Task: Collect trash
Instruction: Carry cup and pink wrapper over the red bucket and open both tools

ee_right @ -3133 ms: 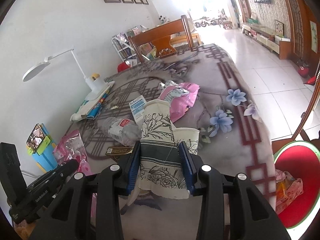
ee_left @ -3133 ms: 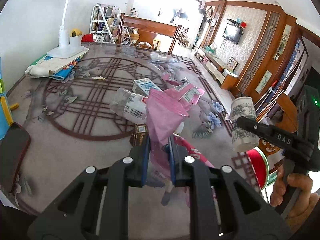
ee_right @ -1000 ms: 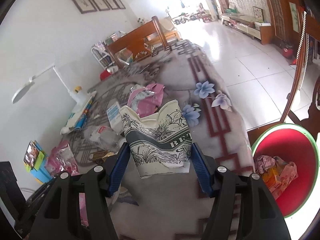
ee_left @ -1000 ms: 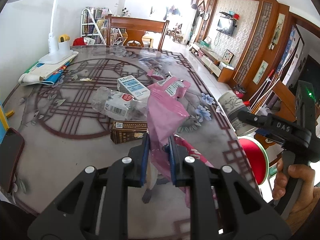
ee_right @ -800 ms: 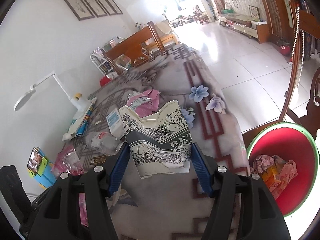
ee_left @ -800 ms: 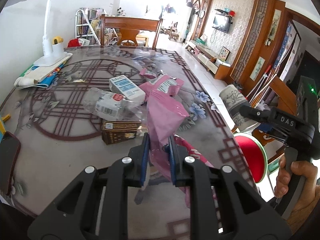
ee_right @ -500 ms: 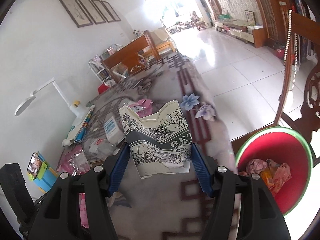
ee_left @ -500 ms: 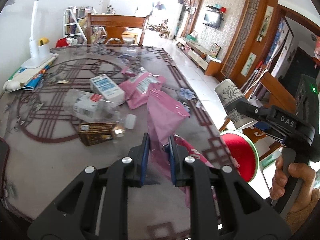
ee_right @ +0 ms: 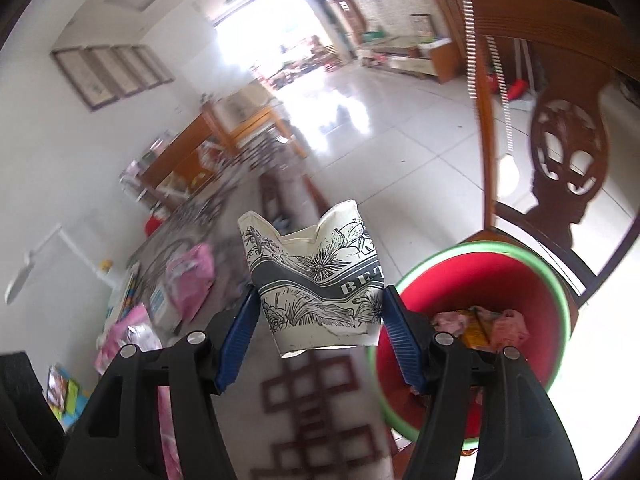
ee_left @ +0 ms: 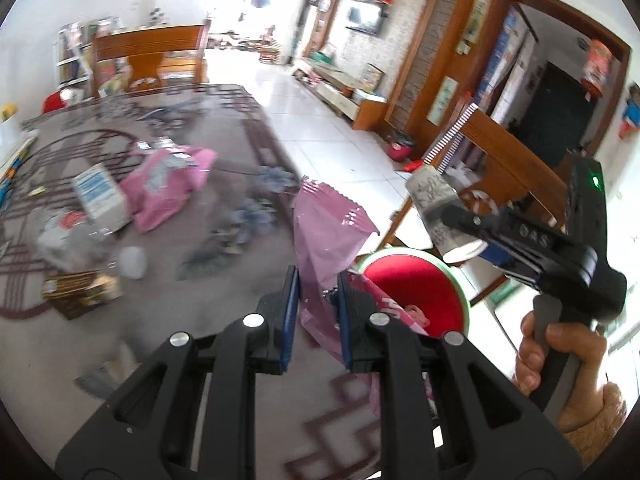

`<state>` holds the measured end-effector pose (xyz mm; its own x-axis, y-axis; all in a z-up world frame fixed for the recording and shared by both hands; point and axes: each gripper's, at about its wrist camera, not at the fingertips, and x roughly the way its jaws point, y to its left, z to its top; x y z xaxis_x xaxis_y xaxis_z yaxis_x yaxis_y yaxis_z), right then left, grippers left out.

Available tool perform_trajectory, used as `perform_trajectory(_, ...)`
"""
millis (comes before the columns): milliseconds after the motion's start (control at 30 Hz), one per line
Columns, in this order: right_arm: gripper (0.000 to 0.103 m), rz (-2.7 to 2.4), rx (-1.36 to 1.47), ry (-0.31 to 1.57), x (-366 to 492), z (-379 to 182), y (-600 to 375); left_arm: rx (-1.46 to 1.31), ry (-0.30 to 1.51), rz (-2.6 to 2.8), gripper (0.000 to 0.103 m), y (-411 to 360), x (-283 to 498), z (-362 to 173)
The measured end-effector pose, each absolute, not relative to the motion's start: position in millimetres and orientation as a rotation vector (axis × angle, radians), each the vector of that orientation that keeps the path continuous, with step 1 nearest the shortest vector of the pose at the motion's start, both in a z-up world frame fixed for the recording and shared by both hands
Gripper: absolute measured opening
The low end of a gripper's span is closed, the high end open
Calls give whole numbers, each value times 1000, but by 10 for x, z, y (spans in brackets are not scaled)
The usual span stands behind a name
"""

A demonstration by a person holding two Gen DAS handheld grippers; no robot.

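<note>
My left gripper [ee_left: 316,300] is shut on a pink plastic wrapper [ee_left: 326,236] held above the table's right edge. My right gripper [ee_right: 318,316] is shut on a crushed paper cup [ee_right: 316,280] with black flower print; in the left wrist view the same cup [ee_left: 434,200] hangs off to the right, above the floor. A red bin with a green rim [ee_right: 480,300] stands on the floor just right of the cup, with some wrappers [ee_right: 480,322] inside; from the left wrist it shows as a red bin [ee_left: 416,284] past the wrapper.
On the patterned table [ee_left: 200,320] lie another pink bag [ee_left: 168,184], a white carton [ee_left: 98,196], a crushed clear bottle [ee_left: 72,236] and a brown box [ee_left: 80,292]. A carved wooden chair [ee_right: 560,152] stands behind the bin. A hand [ee_left: 560,352] holds the right gripper's handle.
Both grippers have swung to the right, off the table's middle toward its edge. The red bin has come closer and larger in both views. Both grips are unchanged.
</note>
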<state>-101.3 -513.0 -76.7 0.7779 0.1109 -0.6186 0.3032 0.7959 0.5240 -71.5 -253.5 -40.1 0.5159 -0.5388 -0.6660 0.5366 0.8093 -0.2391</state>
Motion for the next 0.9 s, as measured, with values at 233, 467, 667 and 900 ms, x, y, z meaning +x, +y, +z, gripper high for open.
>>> perform_trajectory(233,60,-206,683,660,-1129,-789,-5423,54,814,-730,17,-3012,-788,-465)
perform_trajectory(467,60,-280,709,658,-1165,-834,-5628,98,829,-796,17,-3406,-816,-564)
perform_trajectory(667,60,-295,723,661,-1168,-851,-5678,104,868,-826,17,-3666,-769,-699)
perform_trajectory(900,60,-321,766,662,-1185,-903,-5717,101,916,-824,17,-3806,-664,-857)
